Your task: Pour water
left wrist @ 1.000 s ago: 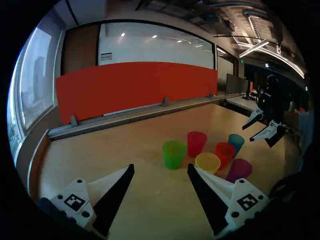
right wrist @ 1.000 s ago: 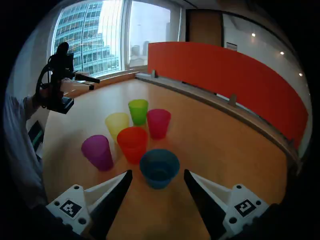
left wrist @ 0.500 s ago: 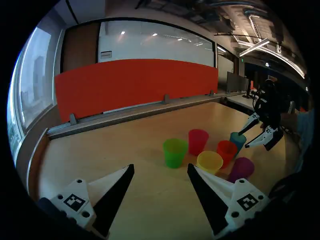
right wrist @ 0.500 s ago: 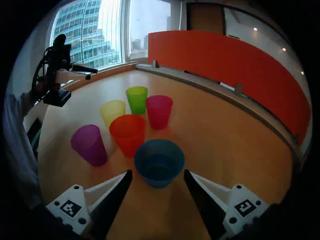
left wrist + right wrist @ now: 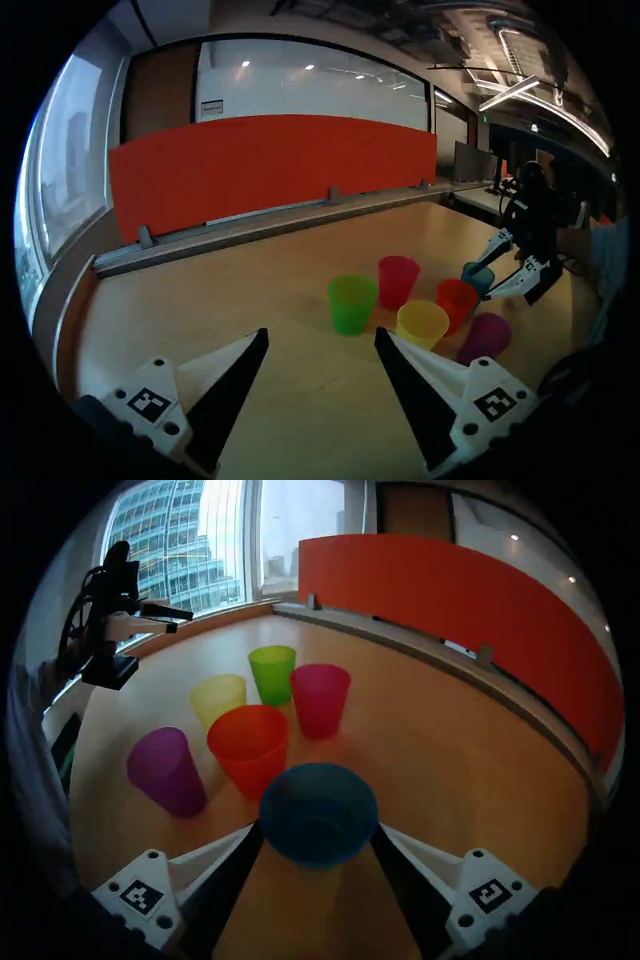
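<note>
In the left gripper view, the left gripper (image 5: 321, 336) is seen with its jaws spread wide and nothing held between them, above the wooden counter (image 5: 240, 296). Just ahead of the jaws, six plastic cups are grouped on the counter: a green cup (image 5: 350, 302), a pink cup (image 5: 398, 280), a yellow cup (image 5: 422, 322), an orange cup (image 5: 456, 301), a purple cup (image 5: 486, 336) and, farthest off, a blue cup (image 5: 478, 276). The right gripper (image 5: 478, 284) is seen at the blue cup, with one finger on either side of it. An orange partition (image 5: 272, 172) is stood along the far edge of the counter. In the right gripper view, the blue cup (image 5: 318, 816) is framed between the parted jaws of the right gripper (image 5: 317, 836), its rim lying against both fingertips; whether it is pressed by them cannot be told. The orange cup (image 5: 248, 748) is placed just behind it, with the purple cup (image 5: 164, 770) to the left and the yellow cup (image 5: 216, 698), green cup (image 5: 272, 672) and pink cup (image 5: 320, 698) beyond. The left gripper (image 5: 182, 621) is held above the counter near the window (image 5: 172, 552), well apart from the cups.
</note>
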The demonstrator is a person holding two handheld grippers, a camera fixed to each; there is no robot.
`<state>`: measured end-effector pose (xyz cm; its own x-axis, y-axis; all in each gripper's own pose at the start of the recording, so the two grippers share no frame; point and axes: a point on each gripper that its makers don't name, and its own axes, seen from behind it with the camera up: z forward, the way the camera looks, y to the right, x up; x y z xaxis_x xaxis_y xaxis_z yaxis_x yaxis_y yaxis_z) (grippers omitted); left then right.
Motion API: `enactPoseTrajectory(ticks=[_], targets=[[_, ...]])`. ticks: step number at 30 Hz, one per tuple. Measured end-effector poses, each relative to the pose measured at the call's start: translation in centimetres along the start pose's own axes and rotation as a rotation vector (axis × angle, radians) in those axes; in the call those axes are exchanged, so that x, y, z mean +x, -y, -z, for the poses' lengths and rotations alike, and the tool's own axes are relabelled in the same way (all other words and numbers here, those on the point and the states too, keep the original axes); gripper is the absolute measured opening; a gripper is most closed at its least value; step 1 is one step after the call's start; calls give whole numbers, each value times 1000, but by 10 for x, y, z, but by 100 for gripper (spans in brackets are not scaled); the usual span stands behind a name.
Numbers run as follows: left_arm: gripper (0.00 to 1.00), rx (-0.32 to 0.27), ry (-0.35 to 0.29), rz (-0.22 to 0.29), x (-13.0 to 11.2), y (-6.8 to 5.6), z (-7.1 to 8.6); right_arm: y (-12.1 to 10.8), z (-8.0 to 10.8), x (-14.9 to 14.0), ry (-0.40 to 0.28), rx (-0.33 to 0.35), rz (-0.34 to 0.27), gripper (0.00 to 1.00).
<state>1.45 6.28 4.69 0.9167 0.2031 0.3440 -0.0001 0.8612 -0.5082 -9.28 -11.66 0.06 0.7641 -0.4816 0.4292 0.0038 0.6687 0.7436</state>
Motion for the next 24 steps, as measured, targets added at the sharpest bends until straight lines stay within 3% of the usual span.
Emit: enactPoseTrajectory(ticks=[12,24], targets=[[99,-1,6,-3,-2,-1,-2,-1,-8,4,-7,-3,2,91],[99,-4,15,-1,-6,0,-5,-3,-2,6,-25,-13,-6,89]])
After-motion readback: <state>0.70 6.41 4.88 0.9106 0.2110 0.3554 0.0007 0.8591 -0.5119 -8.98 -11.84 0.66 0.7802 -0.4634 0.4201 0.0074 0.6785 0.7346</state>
